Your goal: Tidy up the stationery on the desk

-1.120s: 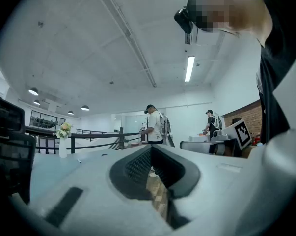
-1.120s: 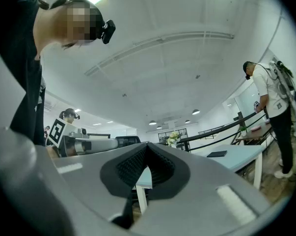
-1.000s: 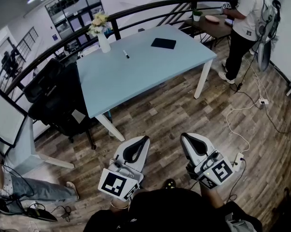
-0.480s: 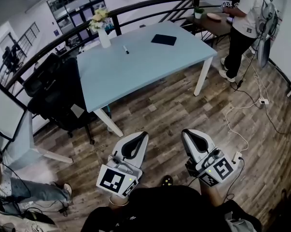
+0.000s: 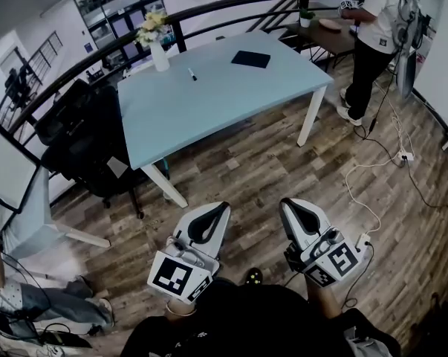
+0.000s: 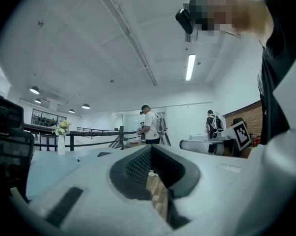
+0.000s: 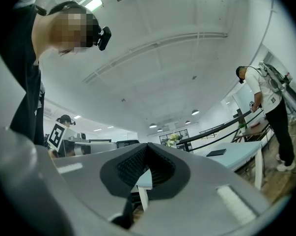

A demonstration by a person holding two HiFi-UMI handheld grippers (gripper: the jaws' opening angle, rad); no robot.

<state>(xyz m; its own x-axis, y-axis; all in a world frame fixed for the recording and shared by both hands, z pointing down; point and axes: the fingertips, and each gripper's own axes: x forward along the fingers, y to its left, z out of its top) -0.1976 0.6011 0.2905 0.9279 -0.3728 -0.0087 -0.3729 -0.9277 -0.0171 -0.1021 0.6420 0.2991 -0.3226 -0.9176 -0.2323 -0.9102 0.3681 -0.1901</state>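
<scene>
Pen (image 5: 192, 74) and notebook (image 5: 251, 59) lie on the blue desk (image 5: 209, 114), well apart from the left gripper (image 5: 222, 208) and right gripper (image 5: 287, 203) — both pressed together, empty. I think unopened jaws may knock the thin pen rolling.

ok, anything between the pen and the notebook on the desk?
Nothing. In the head view the desk top is bare between the pen and the notebook.

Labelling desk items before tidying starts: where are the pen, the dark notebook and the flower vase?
pen (image 5: 192, 74): head view, middle of its barrel.
dark notebook (image 5: 251, 59): head view, centre of its cover.
flower vase (image 5: 160, 57): head view, its white body.
</scene>
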